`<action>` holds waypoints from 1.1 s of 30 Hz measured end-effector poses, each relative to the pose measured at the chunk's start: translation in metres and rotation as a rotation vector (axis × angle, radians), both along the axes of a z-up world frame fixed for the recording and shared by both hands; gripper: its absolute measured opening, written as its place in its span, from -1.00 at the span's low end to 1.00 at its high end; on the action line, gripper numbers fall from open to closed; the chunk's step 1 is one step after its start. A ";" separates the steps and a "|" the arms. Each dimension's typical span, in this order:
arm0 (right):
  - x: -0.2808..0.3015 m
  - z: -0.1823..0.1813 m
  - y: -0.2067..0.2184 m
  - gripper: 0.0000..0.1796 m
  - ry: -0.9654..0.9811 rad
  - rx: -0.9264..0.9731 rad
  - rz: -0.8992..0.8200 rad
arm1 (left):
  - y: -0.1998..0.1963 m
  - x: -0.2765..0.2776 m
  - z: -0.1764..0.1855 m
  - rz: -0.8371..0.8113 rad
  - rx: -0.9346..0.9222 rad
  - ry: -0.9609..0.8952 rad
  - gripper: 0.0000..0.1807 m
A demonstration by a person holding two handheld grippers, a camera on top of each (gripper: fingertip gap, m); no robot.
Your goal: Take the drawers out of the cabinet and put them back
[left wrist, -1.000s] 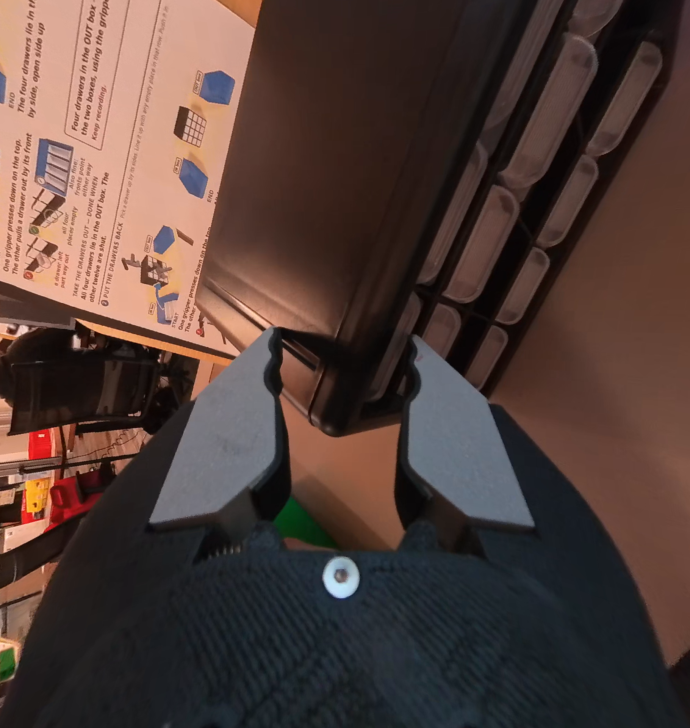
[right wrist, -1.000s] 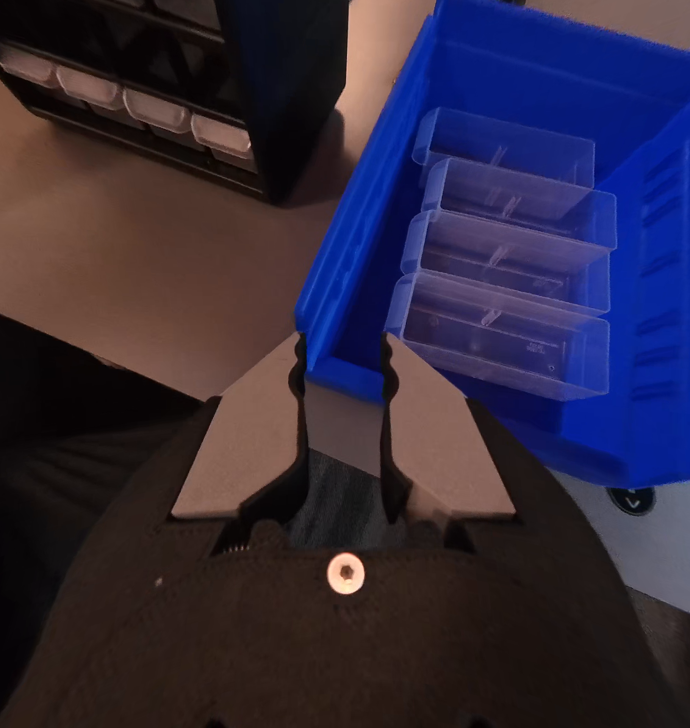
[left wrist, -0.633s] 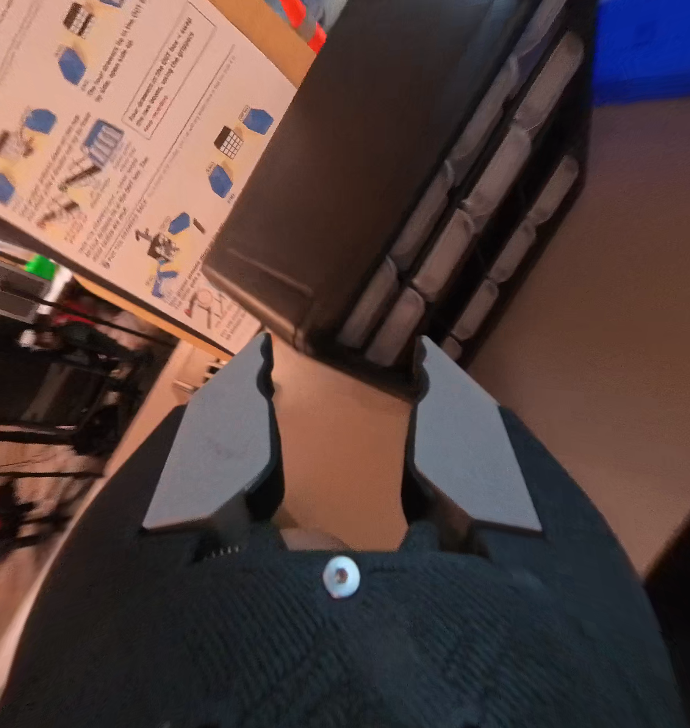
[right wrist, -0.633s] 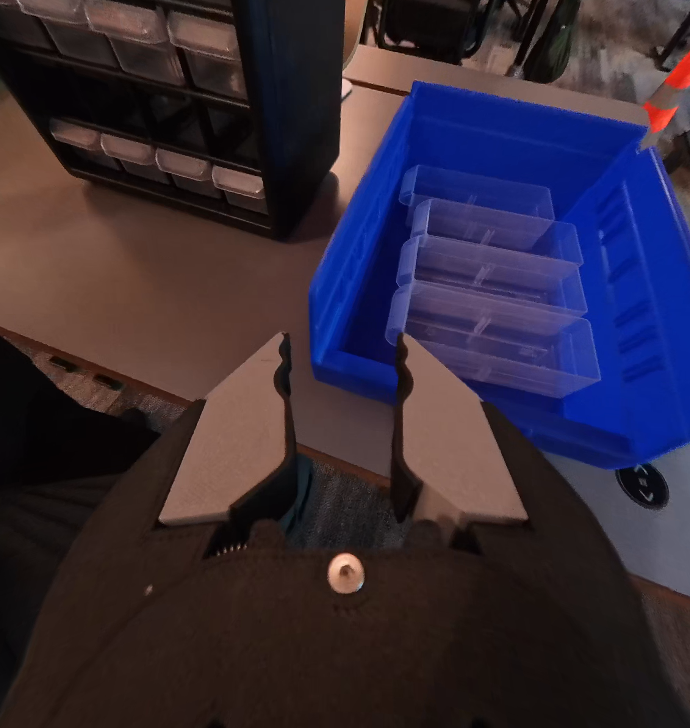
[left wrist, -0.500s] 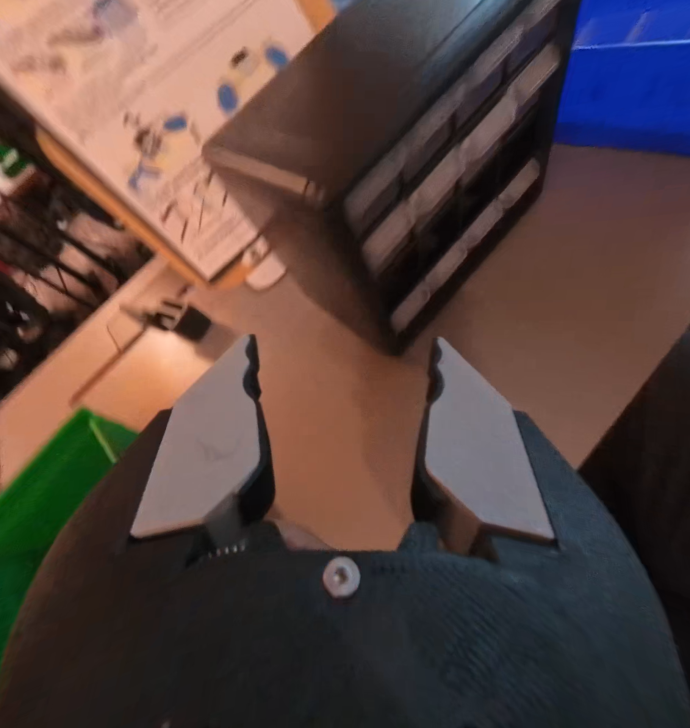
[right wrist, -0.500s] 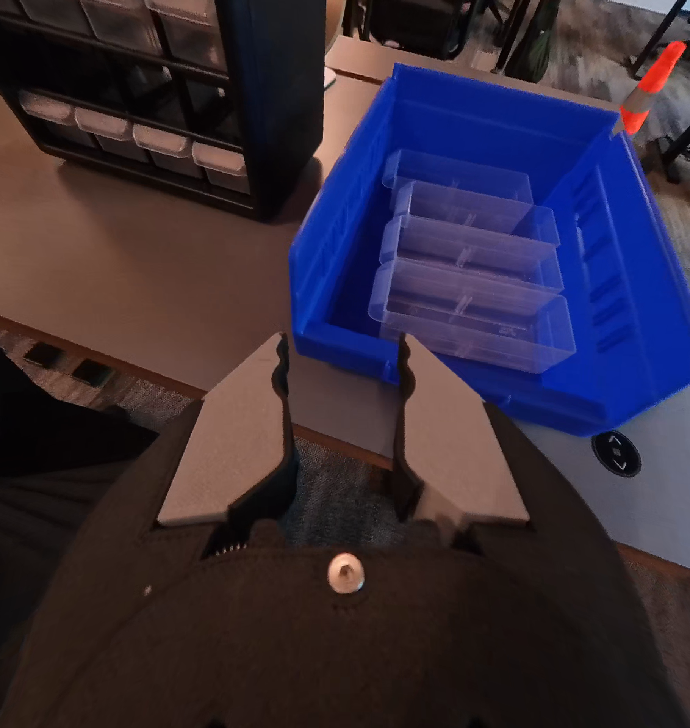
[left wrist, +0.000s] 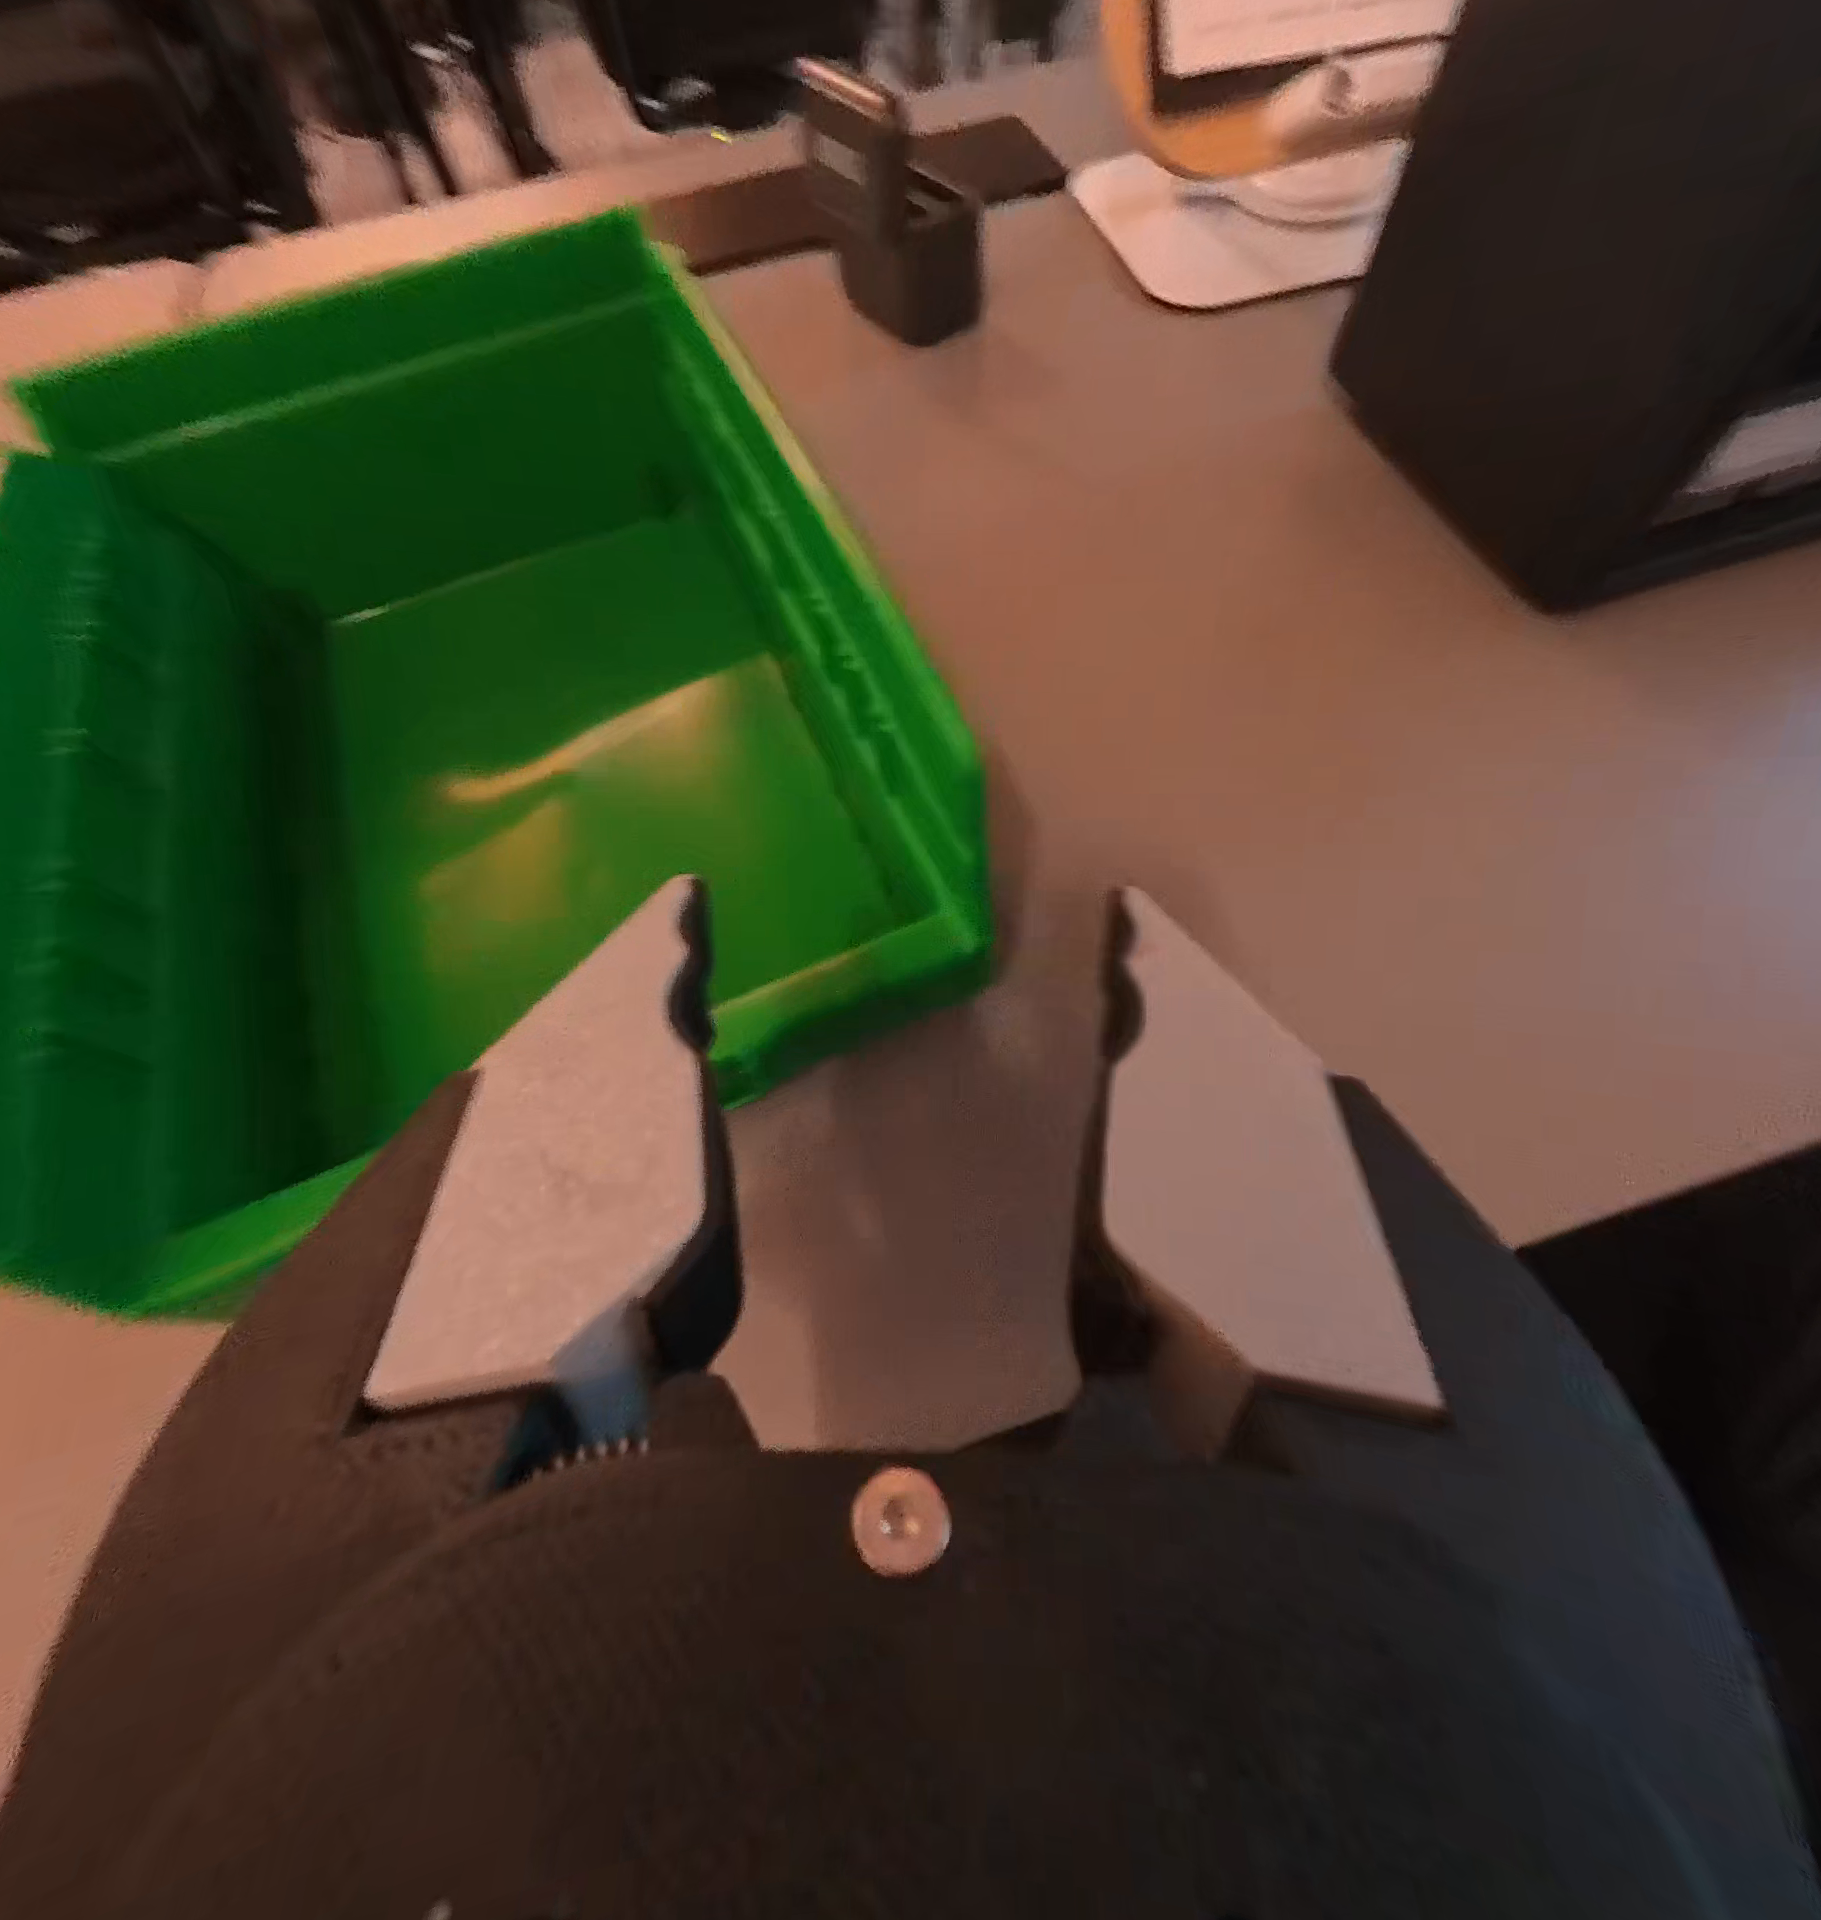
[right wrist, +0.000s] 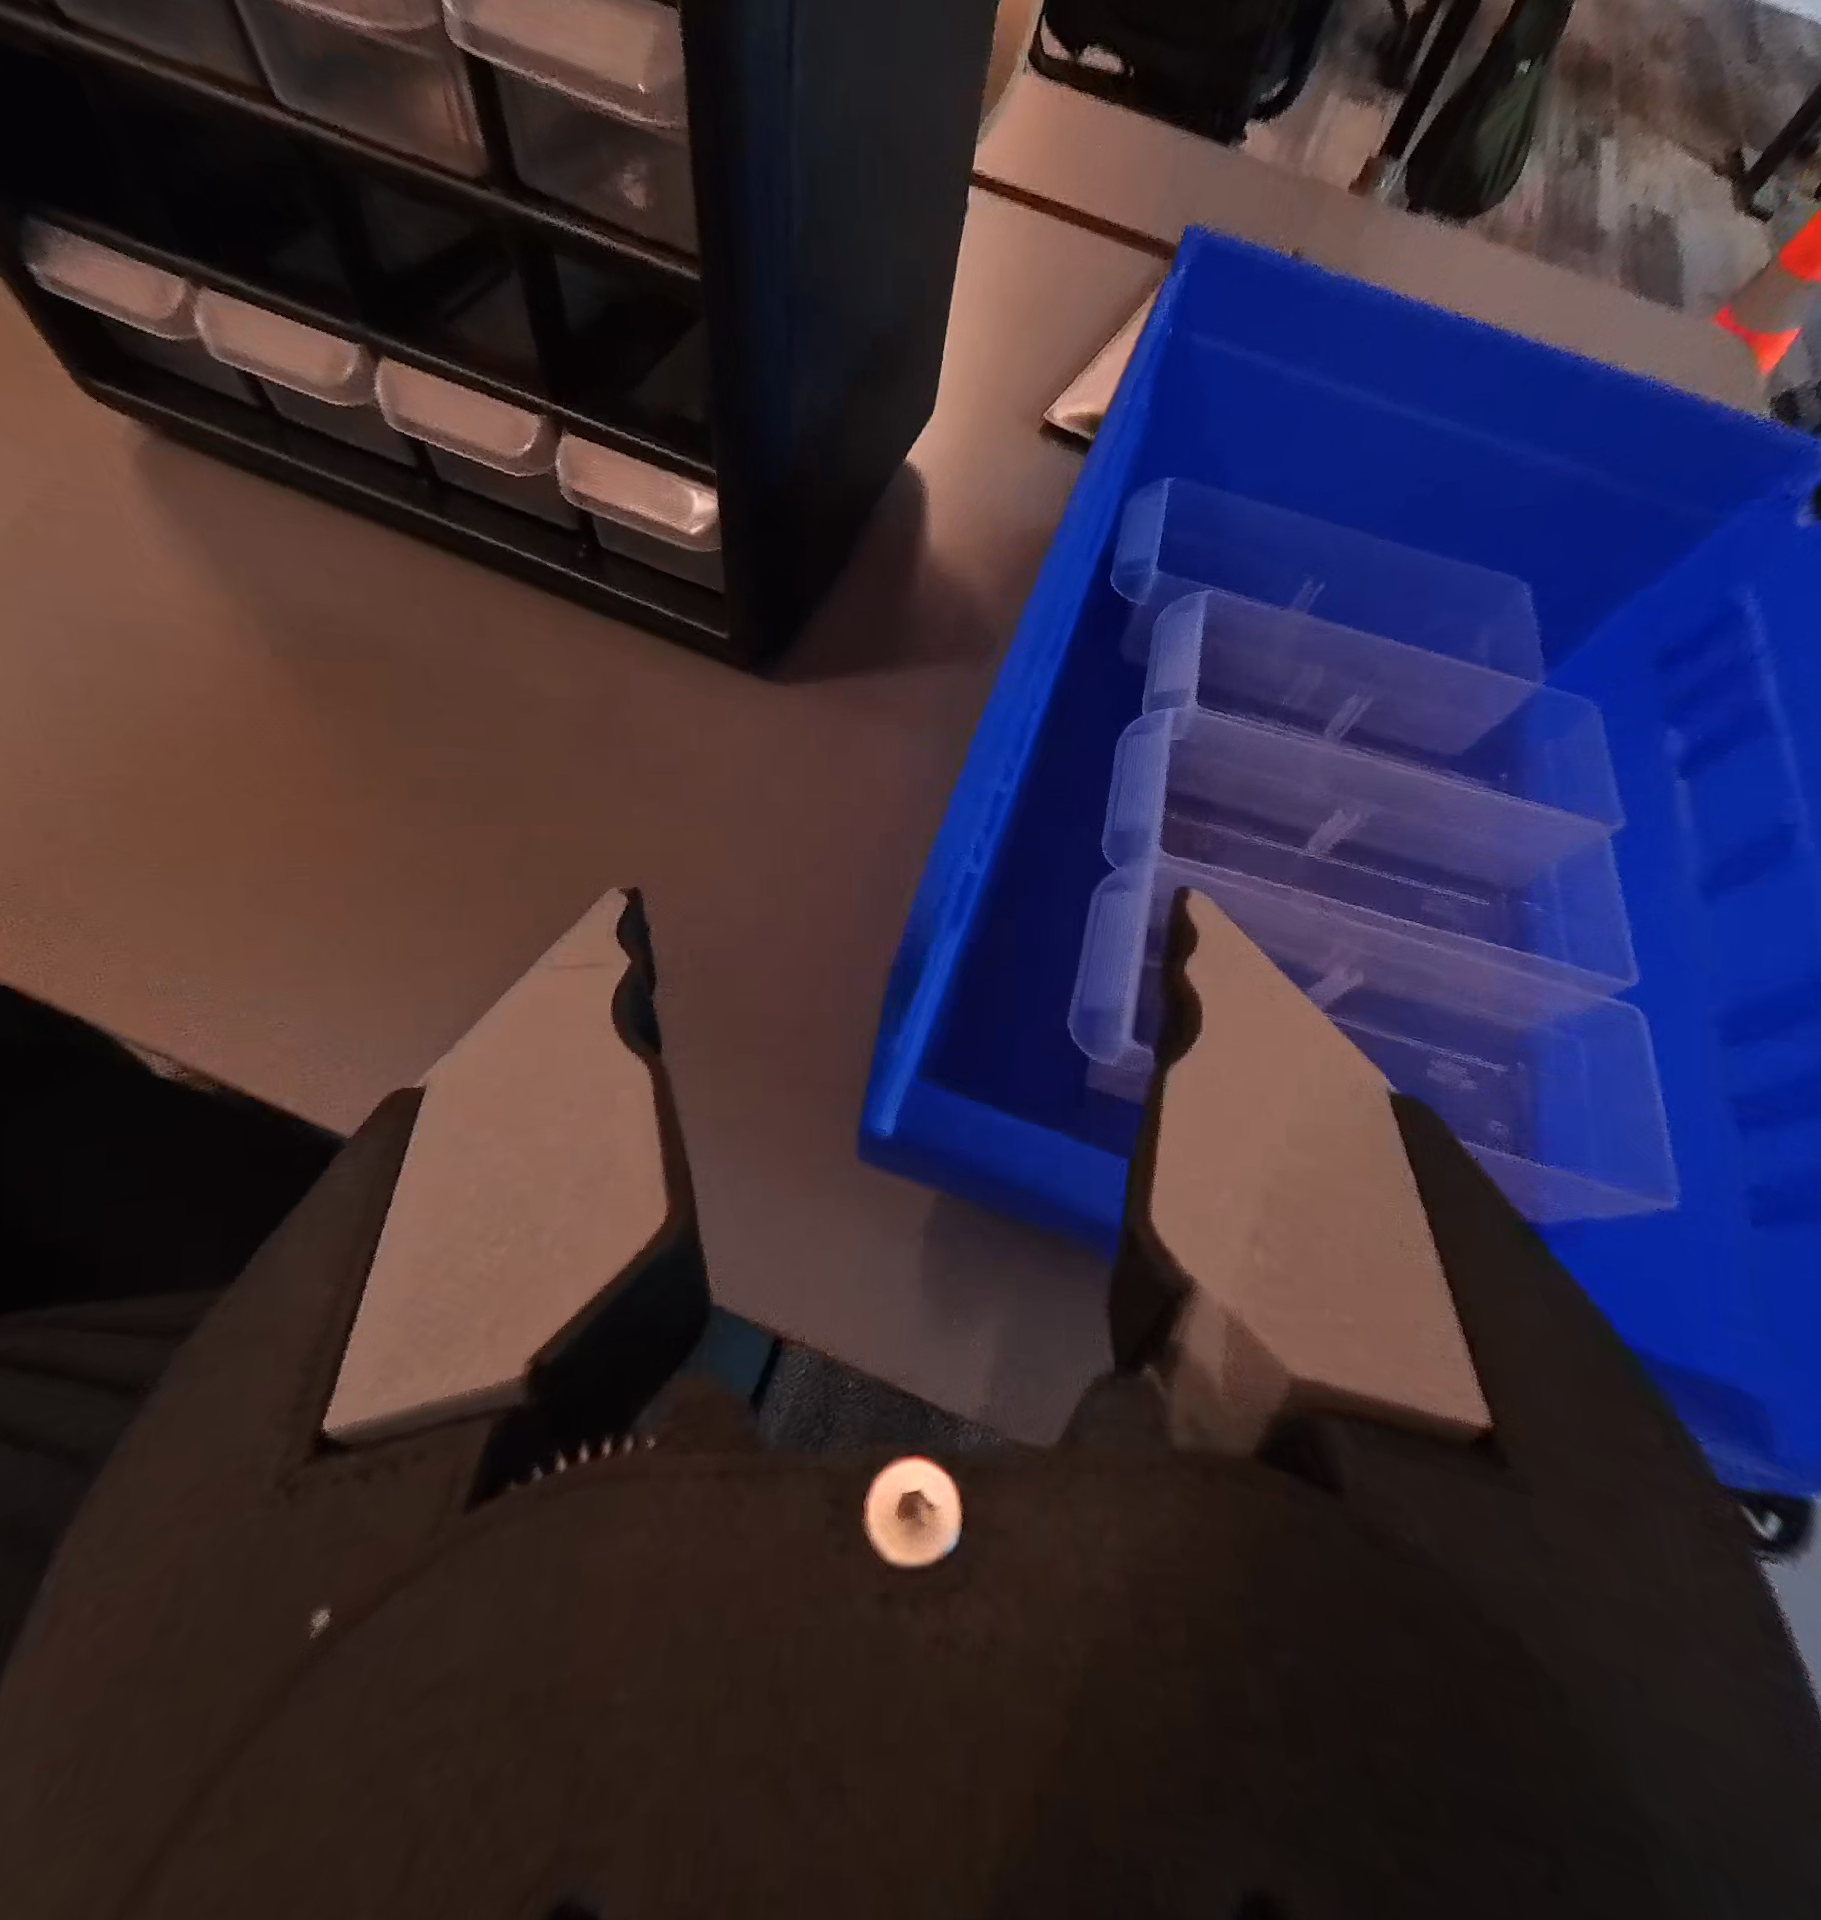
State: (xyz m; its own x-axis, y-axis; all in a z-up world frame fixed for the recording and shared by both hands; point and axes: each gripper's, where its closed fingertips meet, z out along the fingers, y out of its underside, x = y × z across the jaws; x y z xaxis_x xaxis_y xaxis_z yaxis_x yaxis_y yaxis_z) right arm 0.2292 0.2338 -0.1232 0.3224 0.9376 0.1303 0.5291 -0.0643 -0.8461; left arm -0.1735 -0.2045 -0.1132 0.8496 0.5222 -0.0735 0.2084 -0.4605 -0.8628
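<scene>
Four clear drawers (right wrist: pixel 1384 831) lie side by side, open side up, in the blue bin (right wrist: pixel 1010 790) on the surface (right wrist: pixel 470 790). The black cabinet (right wrist: pixel 833 312) stands just to the left of the bin, with a row of drawers shut along its bottom and dark empty slots above them. The right gripper (right wrist: pixel 906 914) hovers above the surface at the bin's near corner, its fingers spread apart and holding nothing. The left gripper (left wrist: pixel 901 914) hangs over the surface beside a green bin (left wrist: pixel 833 623), fingers likewise apart and empty; the cabinet (left wrist: pixel 1571 343) shows at the upper right there.
</scene>
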 end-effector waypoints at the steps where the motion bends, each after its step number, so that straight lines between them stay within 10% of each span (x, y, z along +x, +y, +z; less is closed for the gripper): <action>1: -0.006 -0.005 0.000 0.09 -0.013 -0.013 0.004 | 0.011 0.004 -0.006 -0.031 0.000 -0.019 -0.05; 8: -0.027 -0.036 0.019 0.06 -0.079 -0.036 -0.066 | 0.053 -0.017 -0.039 0.021 -0.084 -0.019 -0.12; 11: -0.024 -0.034 0.028 -0.41 -0.102 0.004 -0.102 | 0.052 -0.034 -0.038 0.066 -0.104 0.064 -0.77; 12: -0.022 -0.033 0.029 -0.73 -0.121 0.025 -0.102 | 0.050 -0.036 -0.037 0.068 -0.108 0.084 -0.82; 16: -0.003 -0.036 0.031 -0.97 -0.224 0.030 -0.139 | 0.028 -0.045 -0.036 0.130 -0.152 0.140 -0.95; 26: 0.014 -0.044 0.021 -0.75 -0.249 -0.026 -0.102 | 0.015 -0.036 -0.036 0.065 -0.088 0.120 -0.96; 33: 0.020 -0.043 0.010 -0.99 -0.289 0.000 -0.068 | 0.010 -0.037 -0.036 0.046 -0.104 0.181 -0.96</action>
